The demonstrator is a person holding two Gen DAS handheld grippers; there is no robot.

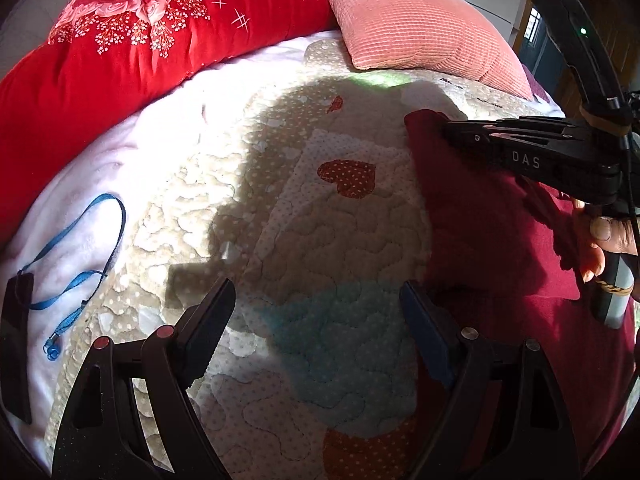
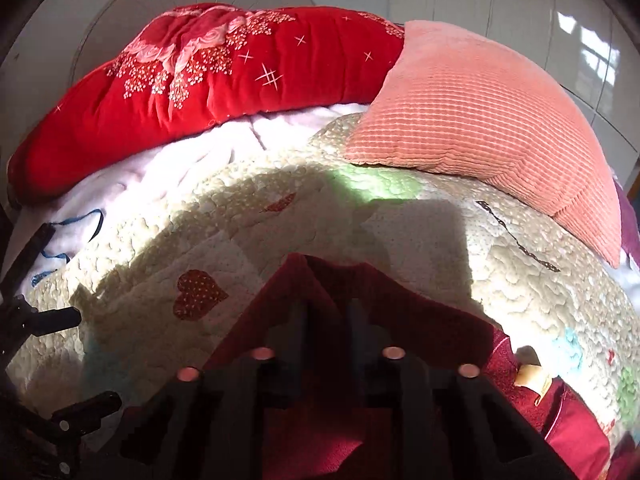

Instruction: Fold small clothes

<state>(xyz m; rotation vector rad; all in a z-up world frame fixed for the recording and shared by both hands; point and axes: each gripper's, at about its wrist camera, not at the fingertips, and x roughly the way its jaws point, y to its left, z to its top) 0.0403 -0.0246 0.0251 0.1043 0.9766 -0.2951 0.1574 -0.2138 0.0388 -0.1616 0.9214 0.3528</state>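
A dark red garment (image 1: 500,240) lies on the quilted bedspread (image 1: 280,240) at the right of the left wrist view. My right gripper (image 1: 448,130) is shut on the garment's far corner. In the right wrist view the garment (image 2: 360,292) drapes over the closed fingers of my right gripper (image 2: 326,300), and a yellow label (image 2: 532,380) shows on it at the right. My left gripper (image 1: 316,304) is open and empty above the quilt, with its right finger beside the garment's left edge. The left gripper also shows at the left edge of the right wrist view (image 2: 76,356).
A long red floral bolster (image 1: 140,48) and a pink ribbed pillow (image 1: 420,20) lie along the far side of the bed. A blue lanyard (image 1: 80,248) with a dark card holder (image 1: 18,340) lies on the white blanket at the left.
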